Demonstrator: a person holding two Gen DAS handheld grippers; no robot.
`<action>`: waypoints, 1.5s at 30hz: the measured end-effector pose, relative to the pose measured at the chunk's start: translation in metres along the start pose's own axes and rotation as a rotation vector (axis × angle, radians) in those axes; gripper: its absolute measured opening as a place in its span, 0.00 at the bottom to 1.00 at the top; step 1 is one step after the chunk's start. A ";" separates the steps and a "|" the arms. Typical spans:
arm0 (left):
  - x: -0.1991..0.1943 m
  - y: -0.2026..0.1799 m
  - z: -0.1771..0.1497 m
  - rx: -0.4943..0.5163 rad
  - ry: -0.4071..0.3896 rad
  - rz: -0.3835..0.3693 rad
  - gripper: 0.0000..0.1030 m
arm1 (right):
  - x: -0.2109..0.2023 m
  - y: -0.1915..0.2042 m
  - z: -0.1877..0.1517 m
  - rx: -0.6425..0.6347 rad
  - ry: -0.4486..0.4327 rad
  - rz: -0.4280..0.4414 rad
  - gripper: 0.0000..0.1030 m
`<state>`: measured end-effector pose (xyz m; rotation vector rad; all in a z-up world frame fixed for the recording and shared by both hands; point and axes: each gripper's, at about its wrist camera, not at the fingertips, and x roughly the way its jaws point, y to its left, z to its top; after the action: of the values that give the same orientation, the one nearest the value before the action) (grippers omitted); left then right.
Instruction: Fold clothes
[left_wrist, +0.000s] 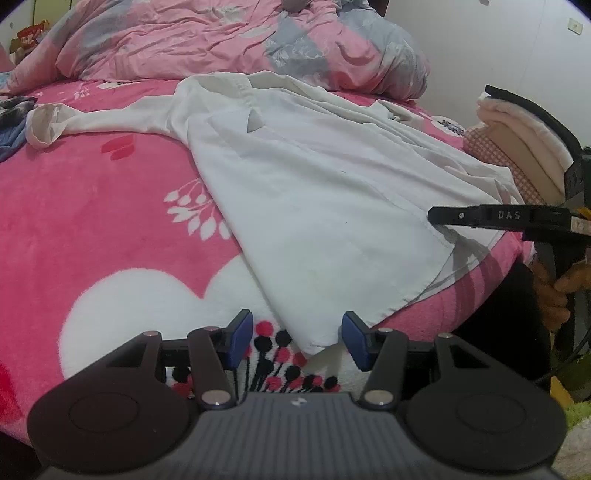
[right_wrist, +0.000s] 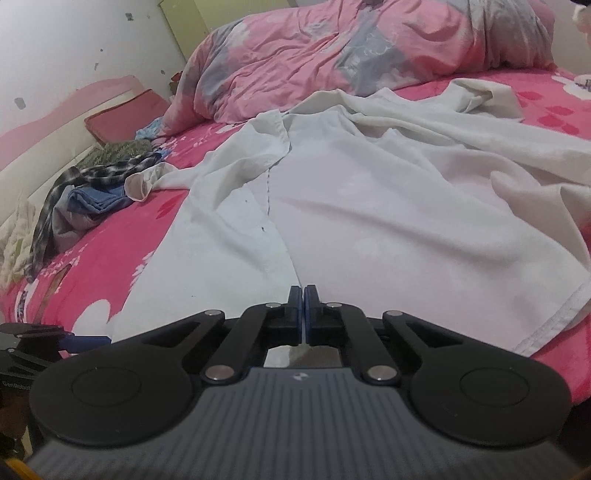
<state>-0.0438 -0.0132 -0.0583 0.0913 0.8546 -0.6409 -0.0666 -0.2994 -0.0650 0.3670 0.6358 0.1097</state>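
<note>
To lift the white shirt (left_wrist: 314, 206) for folding, the right hand-held gripper (right_wrist: 303, 295) pinches its hem, while the left hand-held gripper (left_wrist: 297, 338) waits released around the bottom corner.

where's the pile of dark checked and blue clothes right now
In the right wrist view the pile of checked and blue clothes sits at the left edge of the pink blanket, just left of the white shirt sleeve cuff and below the pink pillow.
</note>
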 end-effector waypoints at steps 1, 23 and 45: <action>0.000 0.000 0.000 -0.001 0.000 -0.001 0.52 | 0.001 0.000 -0.001 0.005 0.001 0.001 0.00; 0.007 -0.005 0.007 0.026 0.051 0.024 0.58 | 0.007 -0.019 -0.013 0.116 -0.022 0.077 0.00; -0.004 0.017 0.040 -0.027 -0.075 0.036 0.58 | -0.007 -0.020 0.009 0.162 -0.061 0.115 0.09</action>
<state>-0.0090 -0.0103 -0.0312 0.0581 0.7873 -0.5956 -0.0670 -0.3217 -0.0619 0.5611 0.5644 0.1567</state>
